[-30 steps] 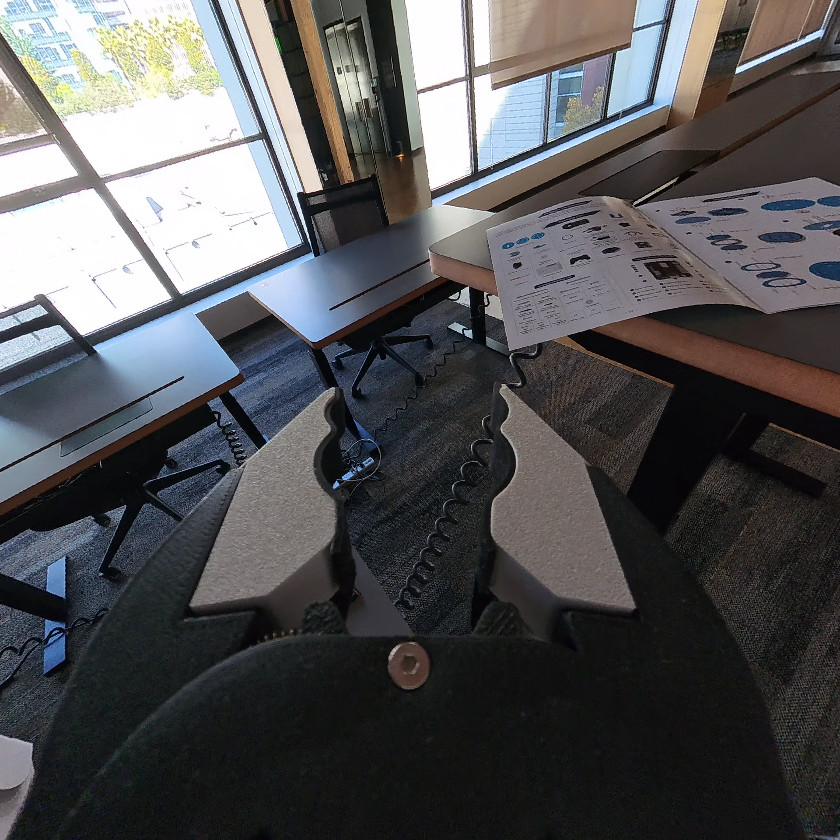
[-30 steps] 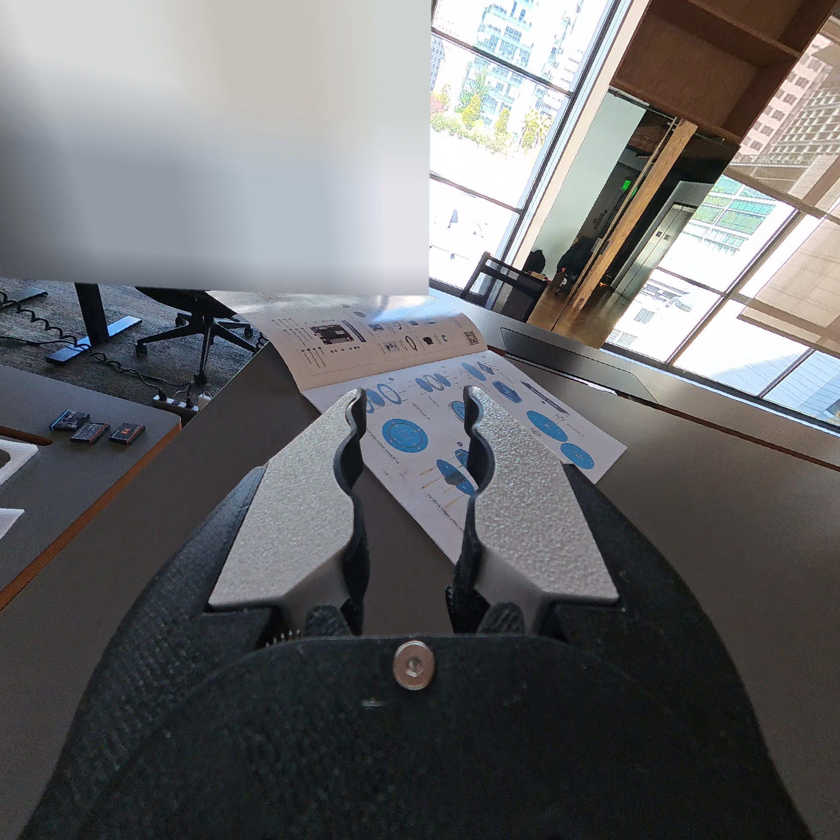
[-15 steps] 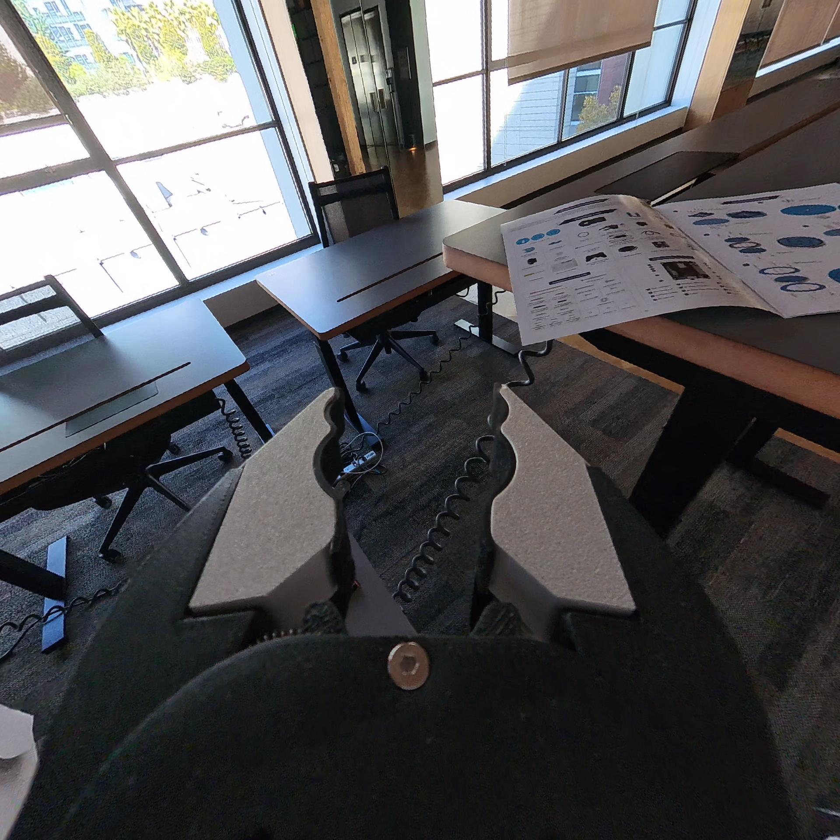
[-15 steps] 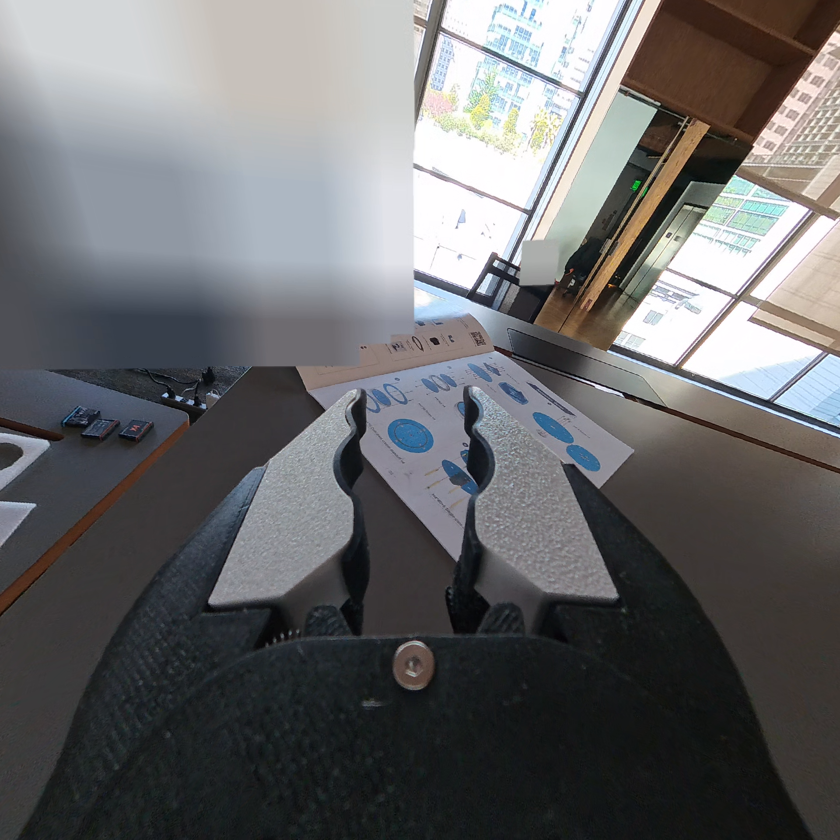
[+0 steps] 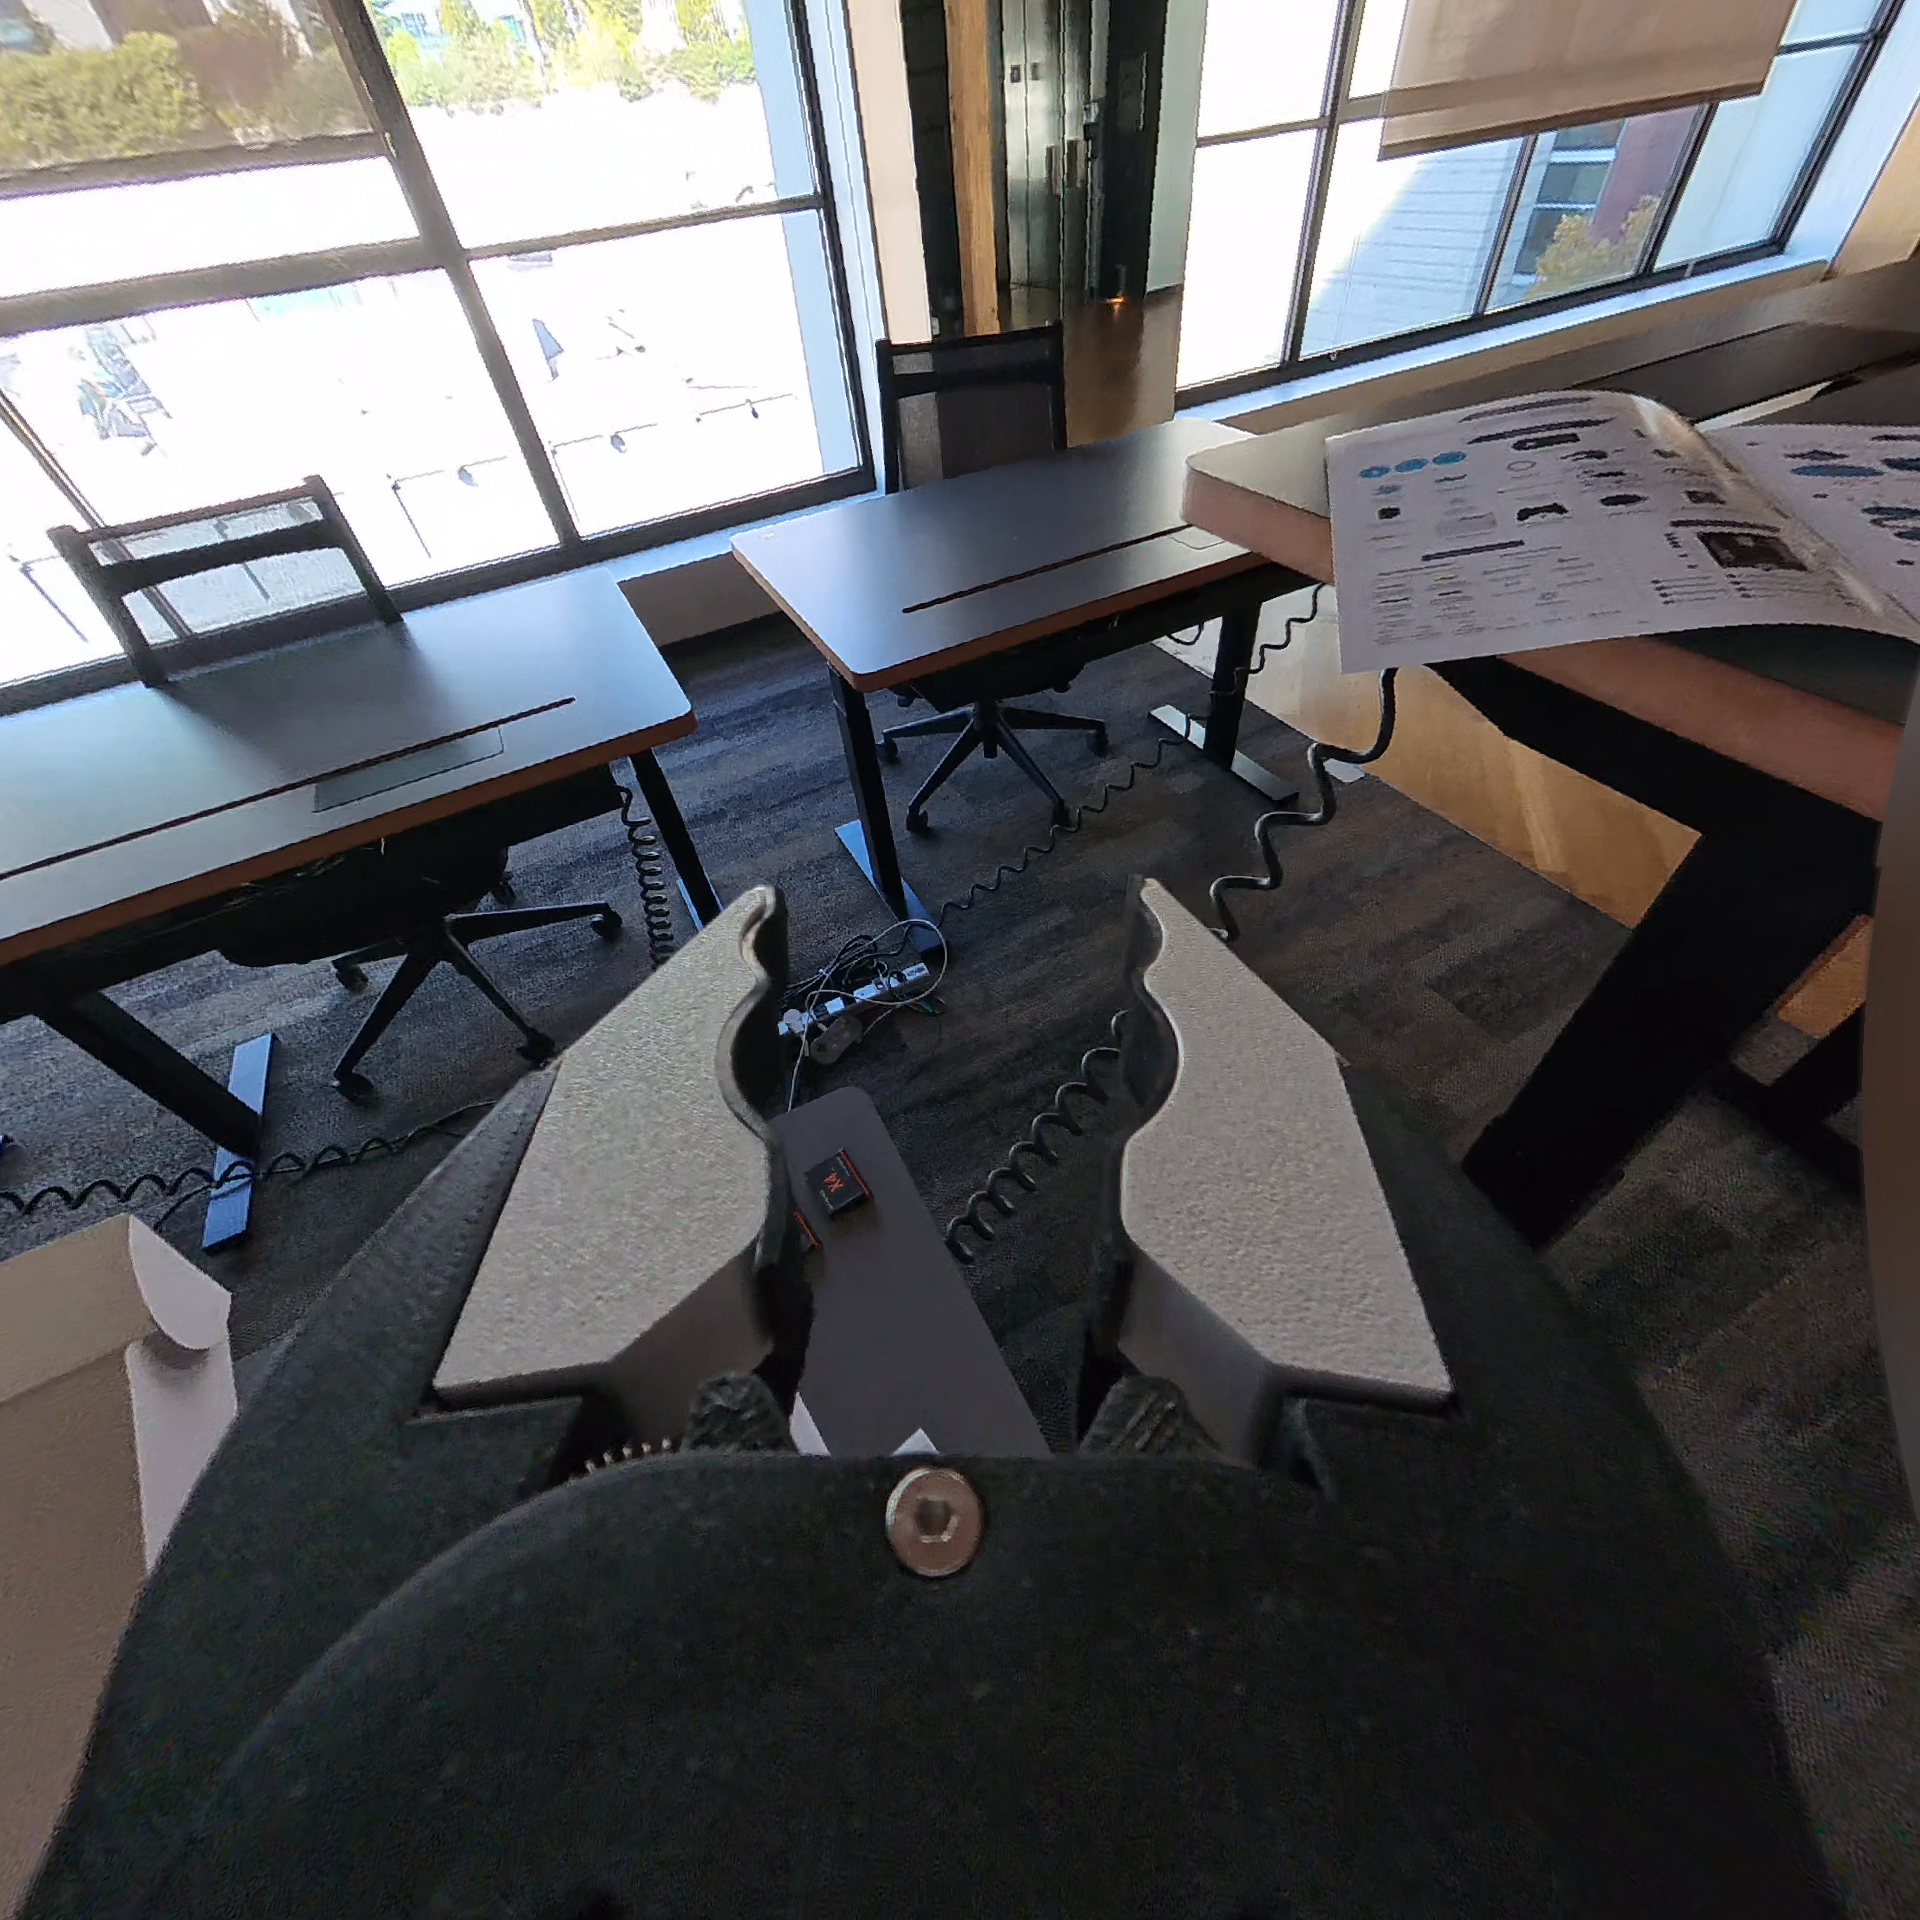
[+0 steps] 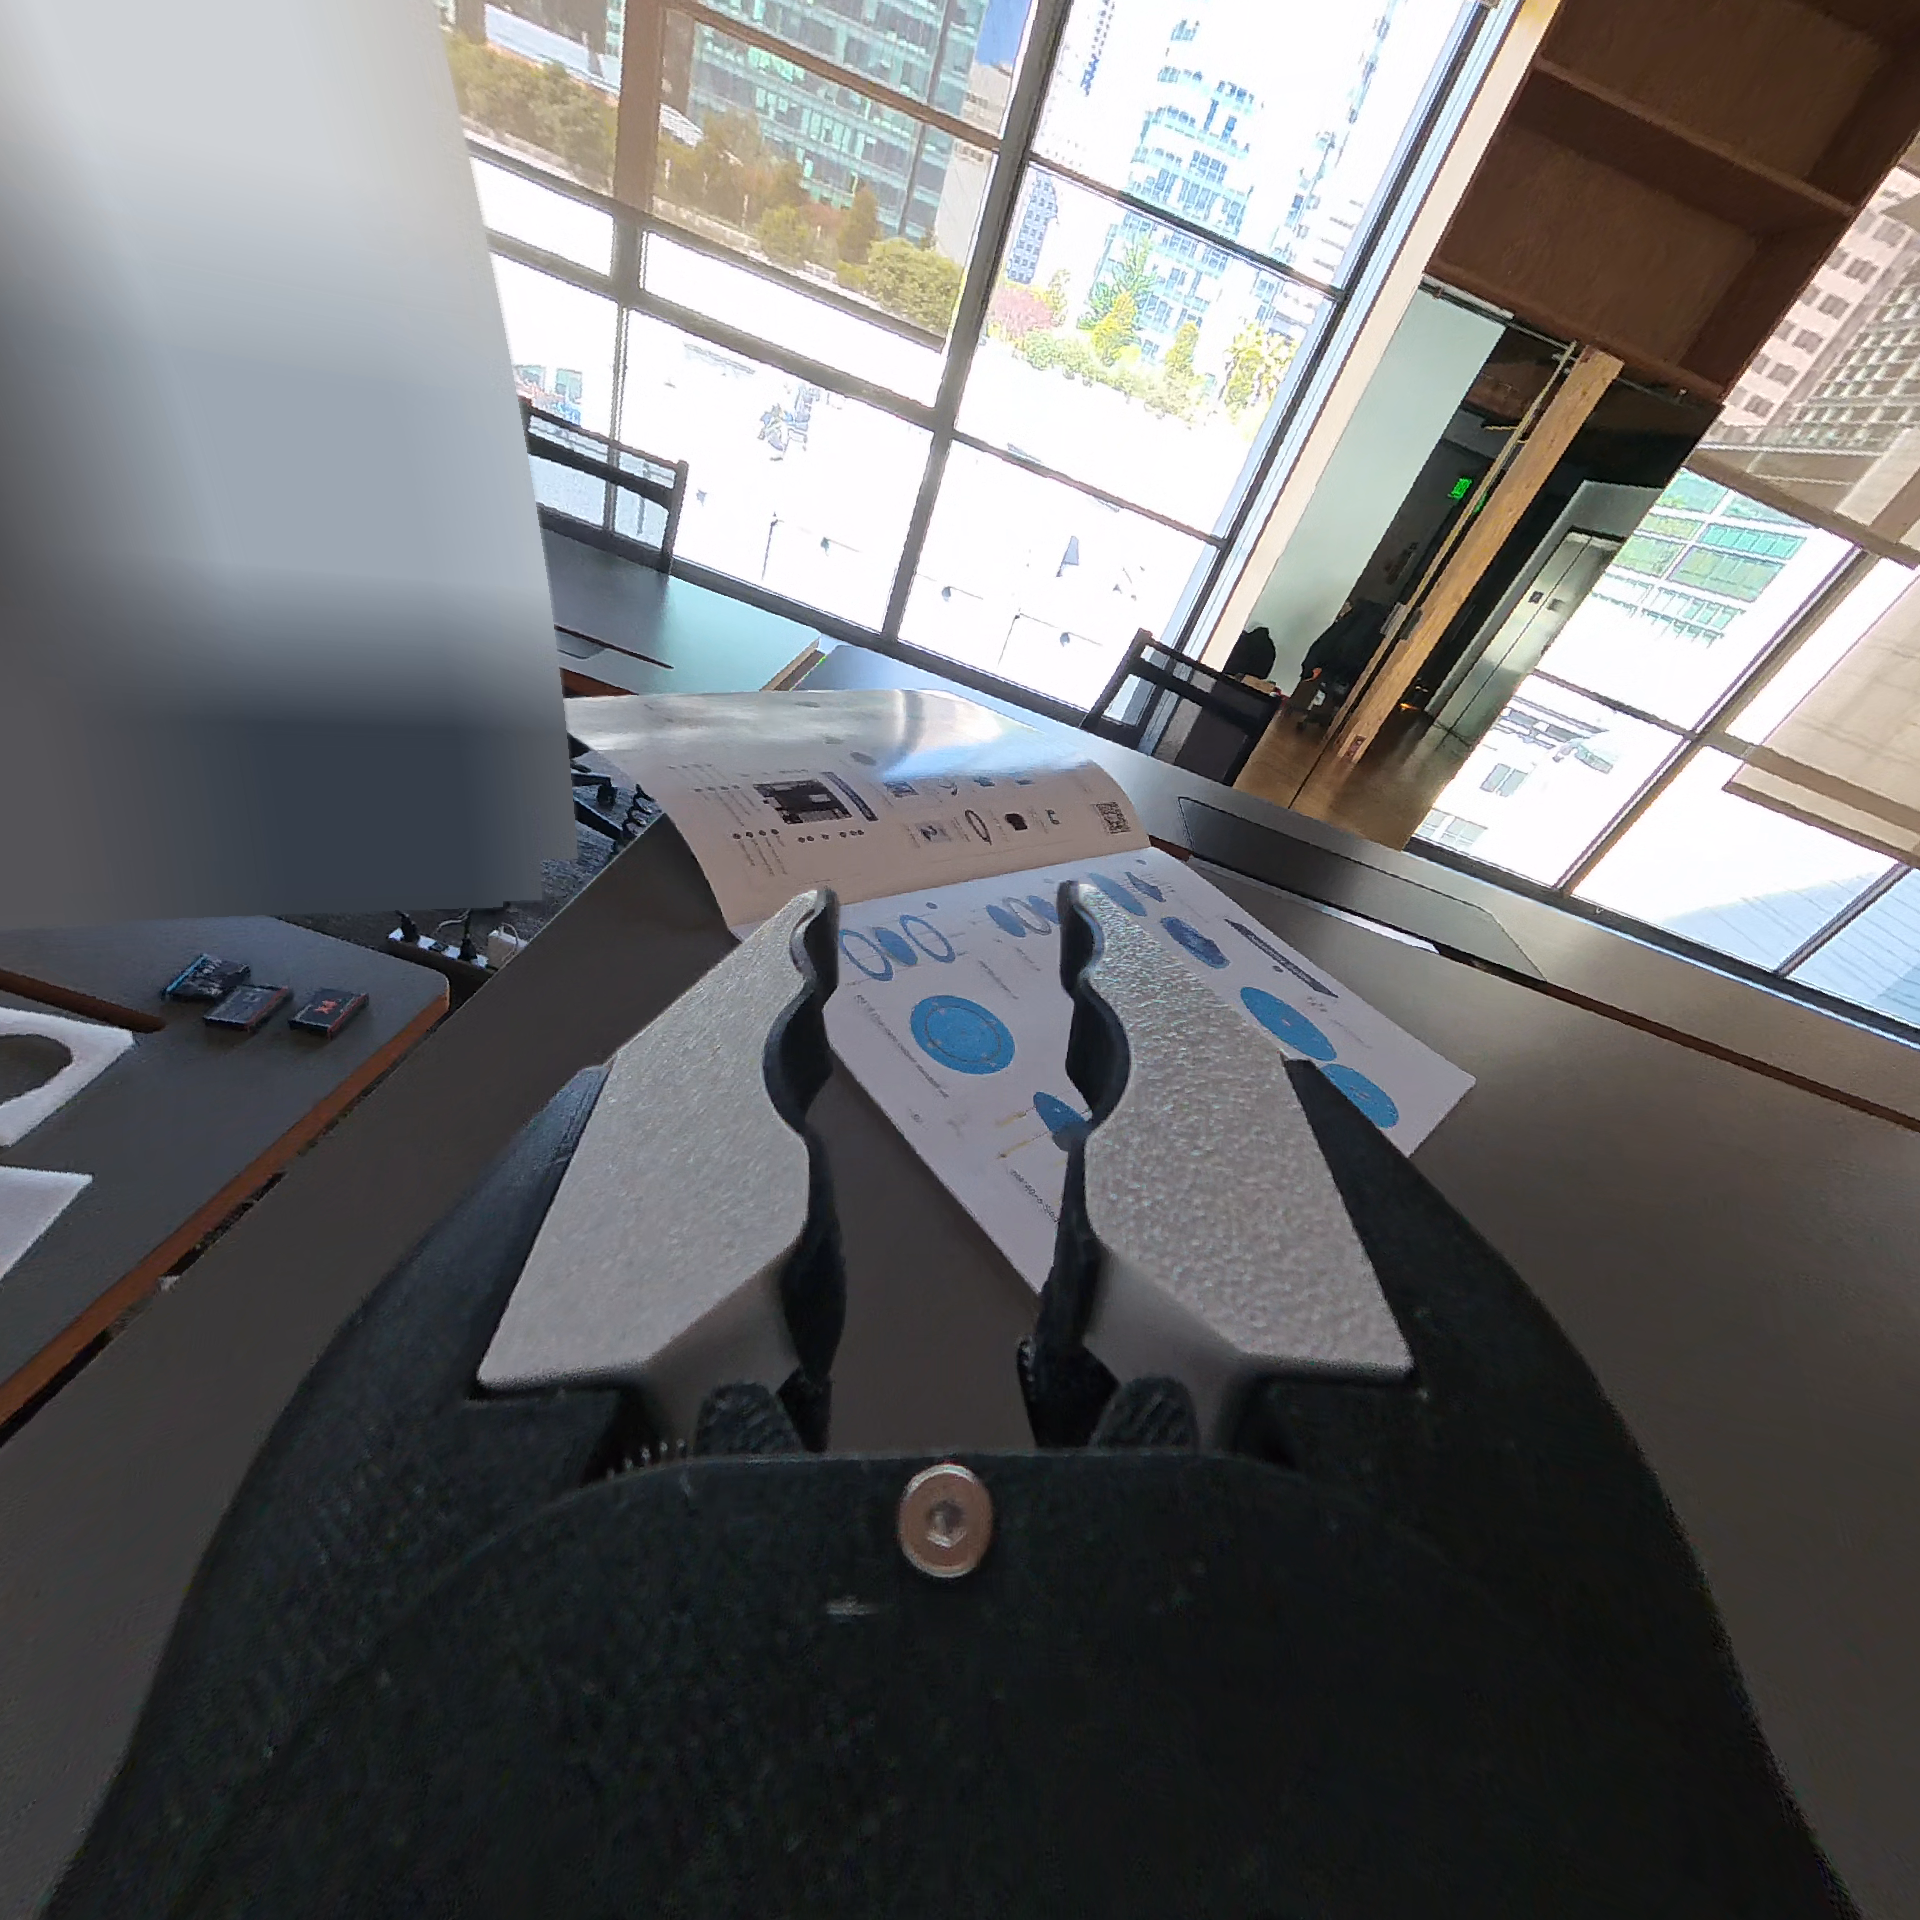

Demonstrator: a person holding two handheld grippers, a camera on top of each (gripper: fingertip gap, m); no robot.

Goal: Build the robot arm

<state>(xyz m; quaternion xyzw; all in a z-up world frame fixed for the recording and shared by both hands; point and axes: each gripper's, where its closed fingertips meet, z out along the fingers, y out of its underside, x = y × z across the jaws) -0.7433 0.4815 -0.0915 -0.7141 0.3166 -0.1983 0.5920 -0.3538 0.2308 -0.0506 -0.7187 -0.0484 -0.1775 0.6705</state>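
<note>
Left claw [image 5: 951, 971]: fingers apart, empty, above small black card [image 5: 844, 1181] at frame centre. Right claw [image 6: 945, 961]: apart, empty, over open booklet [image 6: 1039, 935] on dark surface [image 6: 1662, 1299], mid-frame. Advice: lower slowly, level.

Bright daylight through blown-out windows [image 5: 436, 343], glare on the booklet [image 6: 935, 748], wide-angle bending at frame edges, sharp focus, dim carpet [image 5: 1403, 966] shadows

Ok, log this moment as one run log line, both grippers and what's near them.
left gripper: open, empty, over desk corner with small black card | right gripper: open, empty, above open booklet on dark desk
</note>
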